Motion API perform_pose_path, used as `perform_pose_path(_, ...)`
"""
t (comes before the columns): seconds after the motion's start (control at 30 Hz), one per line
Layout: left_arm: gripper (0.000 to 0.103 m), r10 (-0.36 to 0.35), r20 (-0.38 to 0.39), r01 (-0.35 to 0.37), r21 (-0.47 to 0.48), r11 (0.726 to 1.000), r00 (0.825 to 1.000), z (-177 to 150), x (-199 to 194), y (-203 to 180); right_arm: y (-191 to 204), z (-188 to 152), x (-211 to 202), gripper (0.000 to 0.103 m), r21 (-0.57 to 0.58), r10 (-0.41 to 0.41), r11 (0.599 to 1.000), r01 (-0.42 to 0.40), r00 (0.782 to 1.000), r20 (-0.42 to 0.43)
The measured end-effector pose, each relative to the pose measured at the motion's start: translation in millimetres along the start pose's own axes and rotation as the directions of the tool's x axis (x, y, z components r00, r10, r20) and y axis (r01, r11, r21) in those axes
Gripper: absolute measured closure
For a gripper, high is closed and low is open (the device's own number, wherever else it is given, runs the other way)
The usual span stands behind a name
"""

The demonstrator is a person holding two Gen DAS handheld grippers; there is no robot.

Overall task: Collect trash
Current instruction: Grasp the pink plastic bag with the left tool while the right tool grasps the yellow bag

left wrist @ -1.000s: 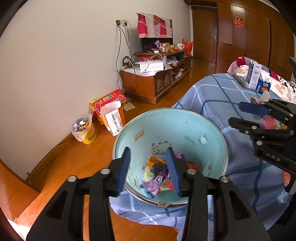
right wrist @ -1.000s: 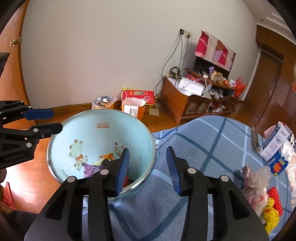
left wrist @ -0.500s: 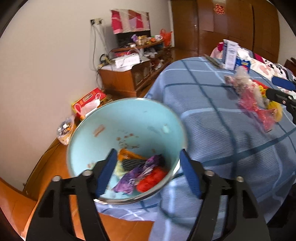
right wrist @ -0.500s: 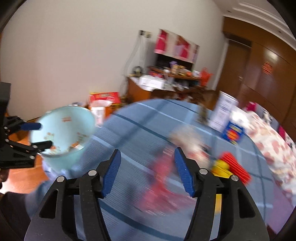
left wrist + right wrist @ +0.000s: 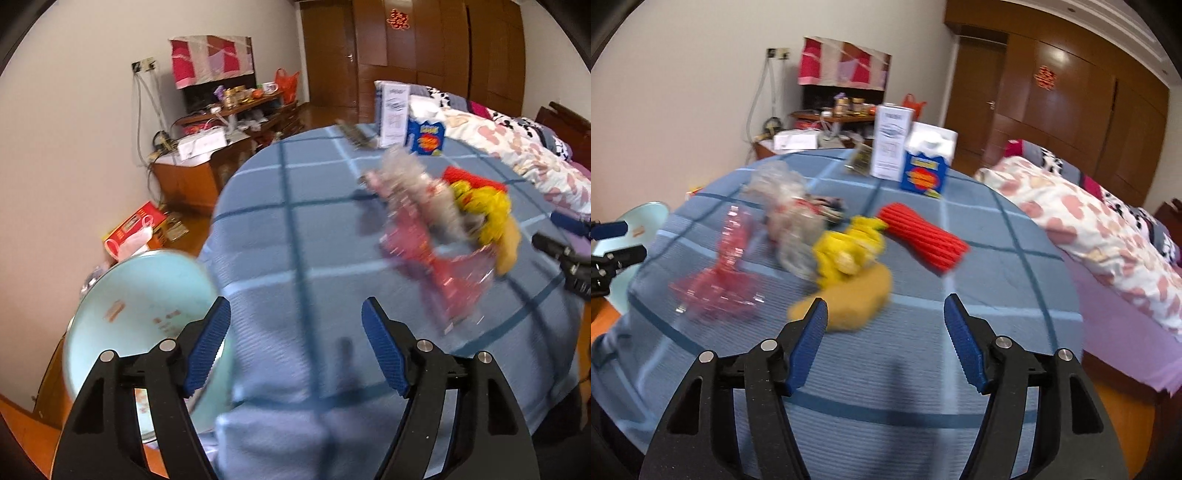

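Blue checked blanket (image 5: pixel 979 258) – wrappers (image 5: pixel 849 247) strewn, wooden wardrobe (image 5: pixel 1052 110), white wall (image 5: pixel 683 92)

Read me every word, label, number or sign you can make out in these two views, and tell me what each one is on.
Nothing reads clearly; both views are motion-blurred.
White carton: blue logo and print, too small to read.
Blue carton: yellow and red label, blurred.
Light blue bin: small orange marking inside, unreadable.
Red box on the floor: print too small.
Red ornament on the wardrobe: decorative sign, not legible.

blue checked blanket (image 5: pixel 997 236), floral quilt (image 5: pixel 1108 229), tv cabinet (image 5: pixel 192 173)
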State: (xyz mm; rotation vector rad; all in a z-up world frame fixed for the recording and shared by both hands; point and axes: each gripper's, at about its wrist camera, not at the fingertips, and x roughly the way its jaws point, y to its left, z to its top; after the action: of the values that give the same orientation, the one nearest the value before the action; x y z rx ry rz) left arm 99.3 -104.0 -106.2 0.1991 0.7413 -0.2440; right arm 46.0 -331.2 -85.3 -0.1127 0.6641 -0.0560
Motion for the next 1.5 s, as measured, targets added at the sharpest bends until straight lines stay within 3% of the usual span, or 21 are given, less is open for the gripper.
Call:
perform_pose_path(0.23, 0.03, -0.054, 0.012, 0.053, 0.041, 0.998, 0.998, 22, 5, -50, -28, -13, 0, 0.031, 0.061, -0.033, 0.998, 0.033, 0.999, 0.006)
perform_pose_path(0.53, 0.031, -0.073, -0.076, 0.078, 0.067, 0.995, 0.994, 14, 34, -79, -53, -23, 4, 0.03, 0.14, -0.047, 0.989, 0.046, 0.999, 0.002)
perform_pose_path(0.6, 0.05, -0.096, -0.096, 0.103, 0.071, 0.992, 0.991, 12, 39, -81, -53, -24, 5, 0.03, 0.146, -0.042, 0.988, 0.041, 0.999, 0.001)
perform_pose_path(0.67, 0.076, -0.14, -0.106, 0.149, 0.082, 0.985, 0.985, 10, 39, -83, -52, -25, 6, 0.03, 0.155, -0.033, 0.987, 0.032, 0.999, 0.001)
perform_pose_path(0.7, 0.082, -0.153, -0.106, 0.163, 0.093, 0.982, 0.983, 9, 38, -86, -51, -25, 6, 0.03, 0.156, -0.031, 0.987, 0.03, 1.0, 0.003)
perform_pose_path(0.83, 0.085, -0.169, -0.086, 0.179, 0.118, 0.977, 0.982, 9, 29, -84, -45, -17, 2, 0.03, 0.159, -0.018, 0.987, 0.013, 0.999, 0.031)
perform_pose_path(1.03, 0.085, -0.126, -0.015, 0.127, 0.11, 0.986, 0.992, 16, 8, -55, -26, 18, 2, 0.03, 0.143, 0.019, 0.989, -0.03, 0.996, 0.084)
perform_pose_path(1.23, 0.085, -0.052, 0.024, 0.05, 0.08, 0.996, 0.998, 22, -3, -17, 3, 46, 30, 0.03, 0.112, 0.056, 0.992, -0.059, 0.998, 0.029)
perform_pose_path(1.3, 0.085, -0.039, 0.017, 0.038, 0.059, 0.998, 0.999, 20, -1, -6, 8, 48, 42, 0.037, 0.112, 0.061, 0.992, -0.059, 0.998, -0.008)
perform_pose_path(1.4, 0.085, -0.025, 0.003, 0.025, 0.048, 0.999, 1.0, 17, 3, 5, 13, 50, 54, 0.064, 0.104, 0.107, 0.99, -0.099, 0.992, -0.068)
perform_pose_path(1.5, 0.085, -0.014, 0.0, 0.014, 0.041, 0.999, 1.0, 13, 3, 16, 19, 47, 53, 0.073, 0.088, 0.127, 0.989, -0.12, 0.989, -0.081)
